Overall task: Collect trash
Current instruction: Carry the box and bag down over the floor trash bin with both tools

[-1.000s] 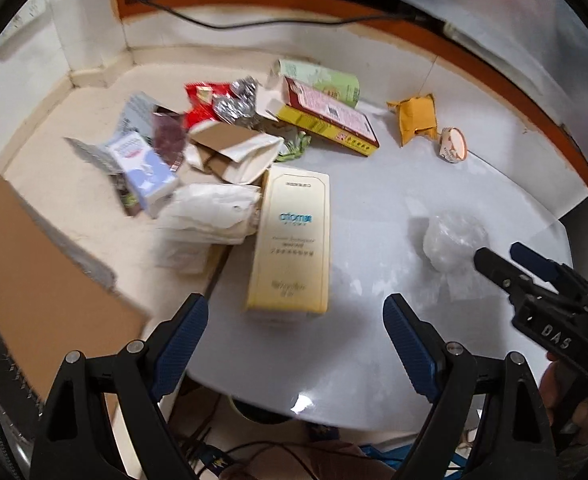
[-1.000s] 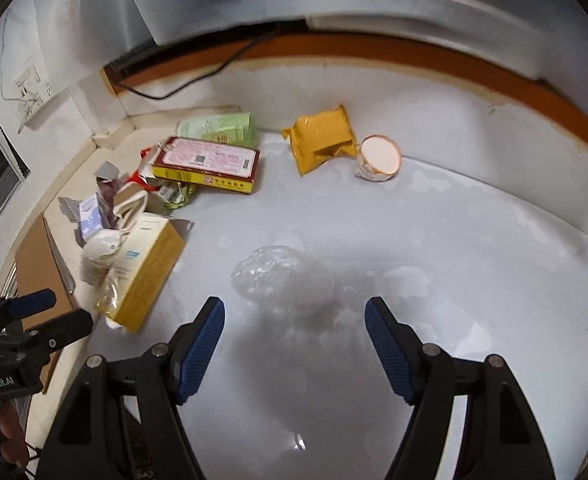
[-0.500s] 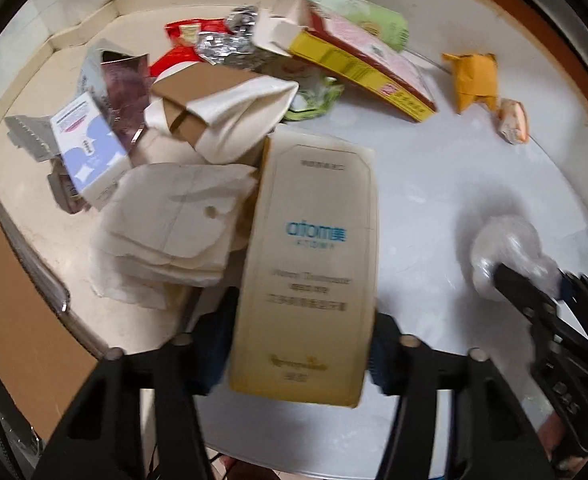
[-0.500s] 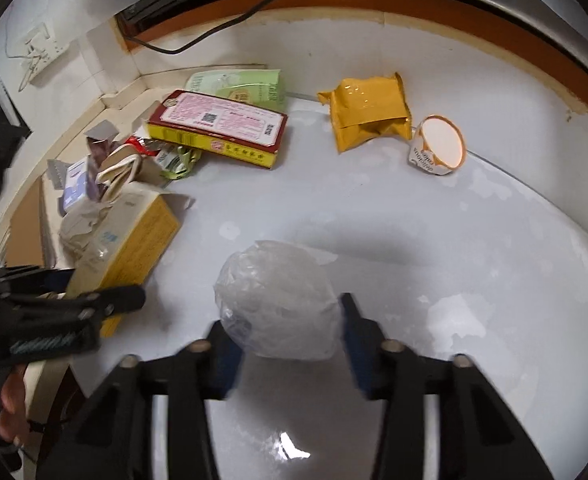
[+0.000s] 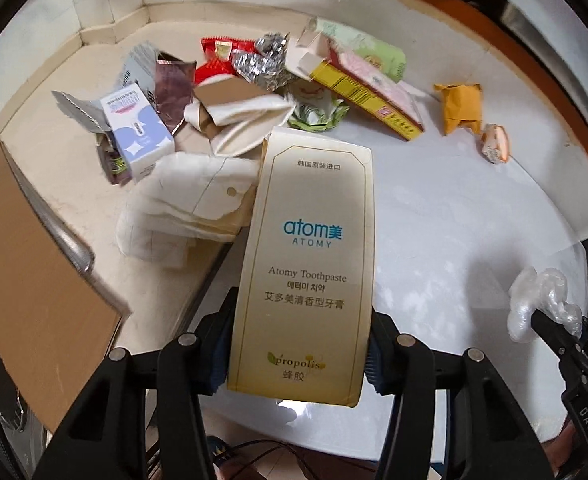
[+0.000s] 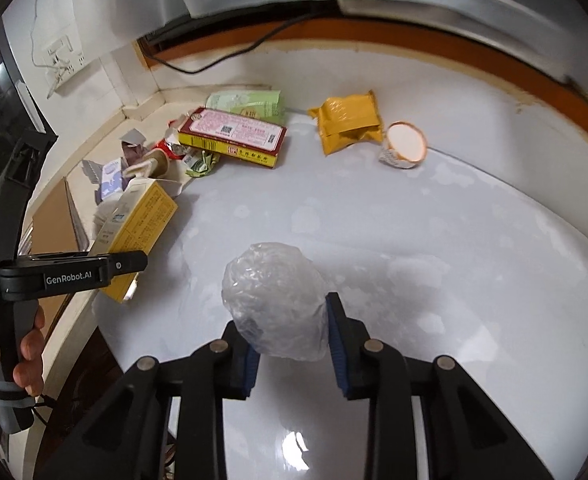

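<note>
My left gripper [image 5: 298,356] is shut on a cream Atomy toothpaste box [image 5: 310,248] and holds it lifted over the white table's [image 5: 454,216] left edge. The box also shows in the right wrist view [image 6: 137,232], yellow side out, beside the left gripper [image 6: 105,268]. My right gripper [image 6: 291,344] is shut on a crumpled clear plastic ball [image 6: 277,300], held above the table [image 6: 434,220]. The ball also shows in the left wrist view [image 5: 538,296].
A trash pile lies at the back left: a red-yellow box [image 6: 233,140], green packet [image 6: 249,104], blue-white carton [image 5: 135,136], white paper bags [image 5: 189,208], foil [image 5: 261,64]. A yellow pouch [image 6: 350,124] and paper cup [image 6: 406,148] lie farther right. Cardboard [image 5: 33,272] stands at left.
Both grippers advanced and closed: the left took hold of the toothpaste box, the right the plastic ball. Both objects are now lifted off the table.
</note>
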Demonstrator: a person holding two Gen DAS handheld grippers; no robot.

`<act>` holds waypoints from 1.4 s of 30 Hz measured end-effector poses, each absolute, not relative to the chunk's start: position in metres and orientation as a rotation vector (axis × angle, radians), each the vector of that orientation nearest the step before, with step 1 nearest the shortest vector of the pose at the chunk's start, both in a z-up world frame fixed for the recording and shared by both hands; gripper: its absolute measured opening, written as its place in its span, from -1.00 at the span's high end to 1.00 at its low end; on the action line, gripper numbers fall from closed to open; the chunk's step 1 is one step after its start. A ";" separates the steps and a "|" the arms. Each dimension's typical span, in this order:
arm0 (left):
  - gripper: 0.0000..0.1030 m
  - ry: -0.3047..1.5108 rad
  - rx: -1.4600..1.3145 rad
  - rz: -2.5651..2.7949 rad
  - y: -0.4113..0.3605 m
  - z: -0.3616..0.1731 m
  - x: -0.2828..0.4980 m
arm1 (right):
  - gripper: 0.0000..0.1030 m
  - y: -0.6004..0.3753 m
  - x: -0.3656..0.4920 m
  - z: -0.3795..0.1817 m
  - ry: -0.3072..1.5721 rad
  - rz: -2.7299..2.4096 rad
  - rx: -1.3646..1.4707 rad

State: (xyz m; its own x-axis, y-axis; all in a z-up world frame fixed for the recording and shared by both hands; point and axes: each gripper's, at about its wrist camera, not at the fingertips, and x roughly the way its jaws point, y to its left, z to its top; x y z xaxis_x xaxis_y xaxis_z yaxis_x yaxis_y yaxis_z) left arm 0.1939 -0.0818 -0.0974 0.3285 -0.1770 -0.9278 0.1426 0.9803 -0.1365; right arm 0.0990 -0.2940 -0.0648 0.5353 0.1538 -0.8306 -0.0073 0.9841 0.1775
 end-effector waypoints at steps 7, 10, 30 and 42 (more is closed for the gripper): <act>0.01 1.155 -0.018 -0.279 -0.074 -0.067 0.156 | 0.43 -0.298 0.061 -0.048 0.962 0.050 0.165; 0.01 1.147 -0.022 -0.314 -0.072 -0.059 0.143 | 0.43 -0.296 0.044 -0.042 0.951 0.037 0.185; 0.01 1.073 -0.051 -0.518 -0.047 -0.027 0.034 | 0.44 -0.255 -0.049 -0.015 0.910 0.066 0.230; 0.01 1.081 -0.027 -0.473 -0.004 -0.052 -0.012 | 0.44 -0.200 -0.064 -0.038 1.010 0.238 0.177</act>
